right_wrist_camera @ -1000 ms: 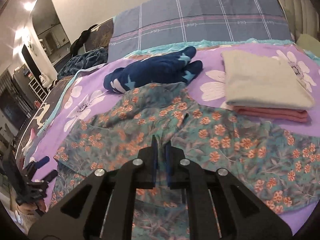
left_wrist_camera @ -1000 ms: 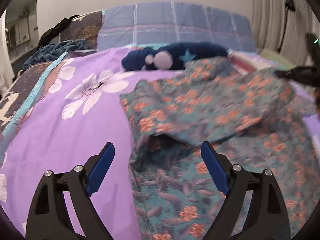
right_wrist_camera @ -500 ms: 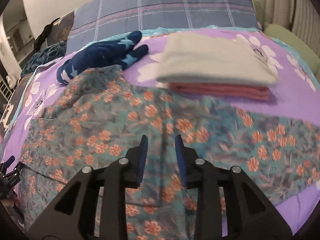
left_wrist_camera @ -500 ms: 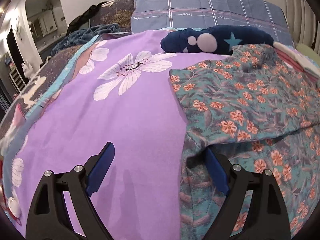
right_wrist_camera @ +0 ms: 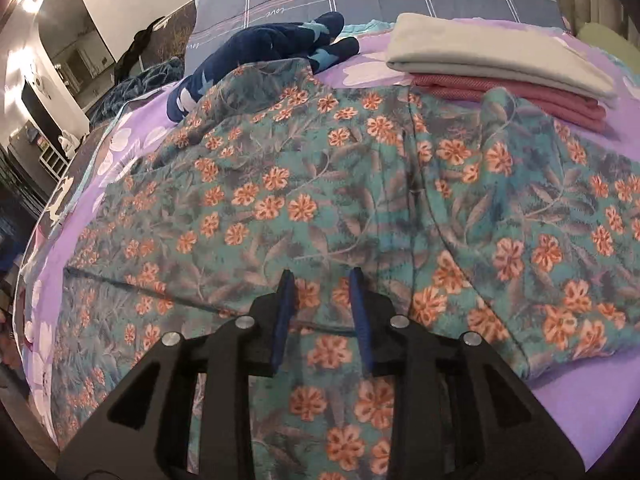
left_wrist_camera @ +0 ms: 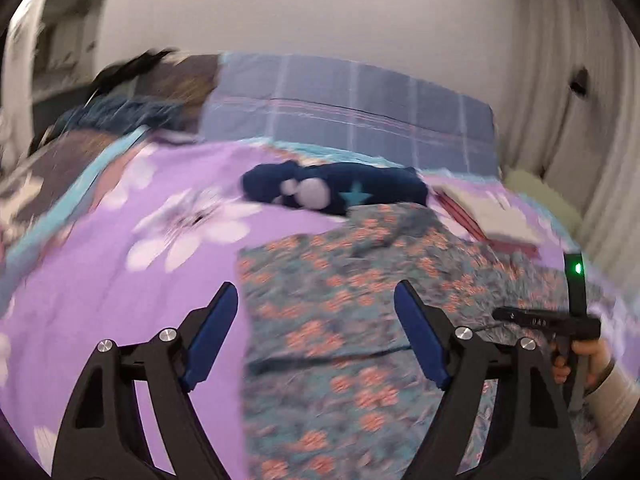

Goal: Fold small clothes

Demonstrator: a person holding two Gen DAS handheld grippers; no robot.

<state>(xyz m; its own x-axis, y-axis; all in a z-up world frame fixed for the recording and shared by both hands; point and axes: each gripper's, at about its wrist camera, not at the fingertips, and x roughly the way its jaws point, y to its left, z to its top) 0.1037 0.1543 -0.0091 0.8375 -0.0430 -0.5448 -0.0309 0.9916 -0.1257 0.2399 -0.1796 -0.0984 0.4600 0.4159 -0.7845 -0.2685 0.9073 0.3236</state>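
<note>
Floral garment spread on purple bedspread, partly folded: upper layer doubled over, fold edge running left-right across right wrist view just ahead of the fingertips. Long axis of cloth roughly left-right across both views. Left gripper wide open, nothing between the fingers; blurry frame. Garment's left edge runs between those fingers, so cloth sits ahead and to the right, bare bedspread ahead and to the left. Right gripper part open, narrow gap, hovering directly over the middle of the cloth; no fabric visibly pinched, contact underneath not resolvable. Right hand and its tool visible at right edge of left wrist view, over the garment's right part. Key relation, as a judgement: left tool nearest the left edge/corner, right tool nearest the centre fold line and the loose right-hand flap lying toward the stack. Next fold probably needs a pinch on an edge, then carrying it across the long axis; left side better placed for that. Elsewhere: folded cream and pink stack just beyond the garment's far right, touching or nearly; navy star-print item at the far edge, garment overlapping it; plaid pillow behind. Risk: grabbing both layers at the fold, undoing it.
</note>
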